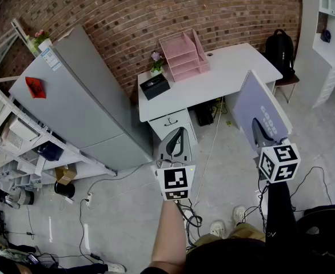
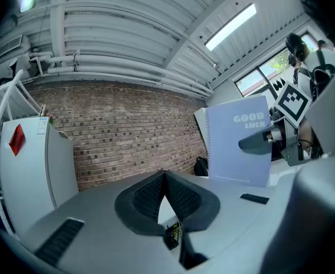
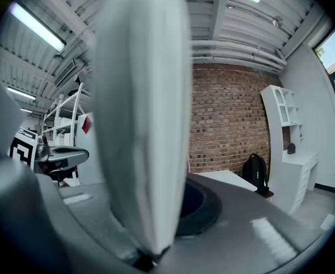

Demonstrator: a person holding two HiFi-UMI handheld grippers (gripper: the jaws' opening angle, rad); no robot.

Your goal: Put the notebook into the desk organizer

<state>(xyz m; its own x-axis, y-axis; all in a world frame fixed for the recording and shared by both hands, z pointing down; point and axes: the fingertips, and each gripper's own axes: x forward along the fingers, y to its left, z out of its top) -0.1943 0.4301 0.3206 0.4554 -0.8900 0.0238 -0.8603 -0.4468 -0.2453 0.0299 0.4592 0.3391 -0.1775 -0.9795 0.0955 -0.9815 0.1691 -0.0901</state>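
While our right gripper (image 1: 263, 135) carries the clamped lavender spiral-bound notebook (image 1: 258, 108), the left gripper (image 1: 176, 143) is closed, empty. Next we approach the pink tiered plastic organizer (image 1: 184, 55) well ahead.

Between the jaws of the right hand-held gripper (image 3: 156, 221), the notebook (image 3: 142, 113) shows only as a pale, blurred wedge. Its top runs off the picture's upper edge, and it hides all but a dark sliver of the pad to its right. In the head view that hand-held gripper's jaw covers part of the cover's print, and far ahead of it the desk organizer (image 1: 184, 55) on the table (image 1: 230, 76) is too small to tell what its trays hold.
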